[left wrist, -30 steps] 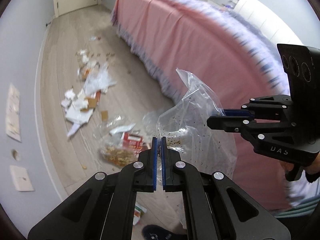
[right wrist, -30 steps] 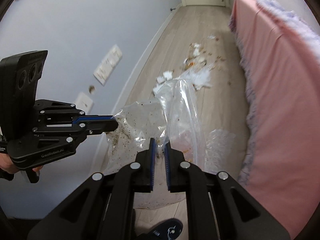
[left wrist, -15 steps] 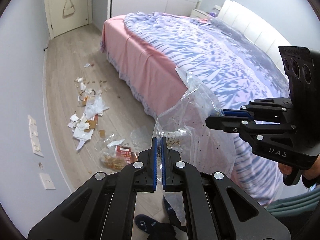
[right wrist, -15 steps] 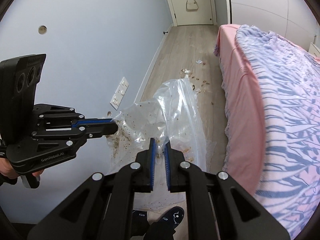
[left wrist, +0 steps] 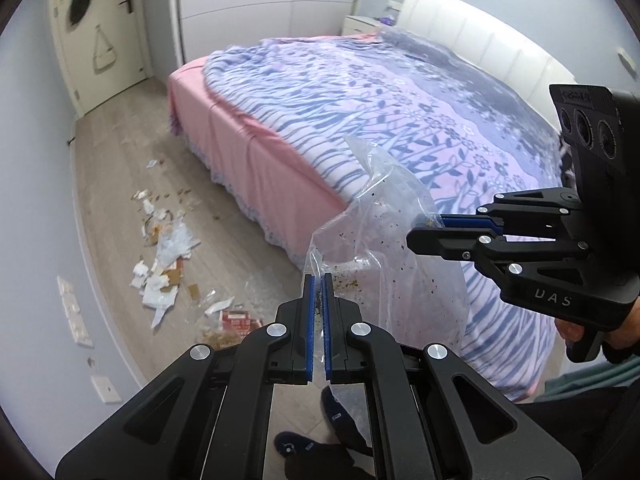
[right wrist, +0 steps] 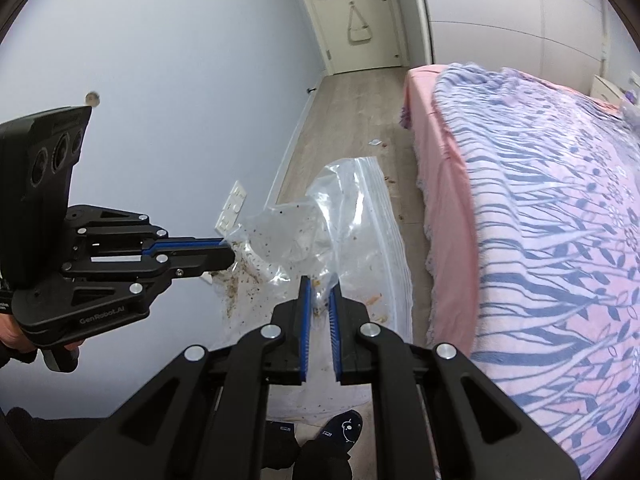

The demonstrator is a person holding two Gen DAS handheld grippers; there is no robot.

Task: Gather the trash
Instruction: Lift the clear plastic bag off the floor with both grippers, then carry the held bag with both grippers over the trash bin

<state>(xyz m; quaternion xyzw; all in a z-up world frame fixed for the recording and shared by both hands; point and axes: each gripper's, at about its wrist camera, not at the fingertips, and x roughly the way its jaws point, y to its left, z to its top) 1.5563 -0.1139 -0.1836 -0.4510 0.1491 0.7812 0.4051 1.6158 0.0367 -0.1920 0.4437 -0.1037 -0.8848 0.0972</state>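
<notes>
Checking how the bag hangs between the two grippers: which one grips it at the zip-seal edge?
The right gripper pinches the clear plastic bag beside its zip strip; the left gripper holds the plain crumpled film on the far side.

Each camera sits just behind its own gripper's fingers, high up and angled down. The left view faces across the bed (left wrist: 400, 120) toward the headboard; the right view looks along the wall to the door (right wrist: 360, 12). Both share the clear bag (left wrist: 384, 240) close up.

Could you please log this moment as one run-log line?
left tongs: shut on bag | right tongs: shut on bag | bag: held off floor | trash: on floor beside bed
</notes>
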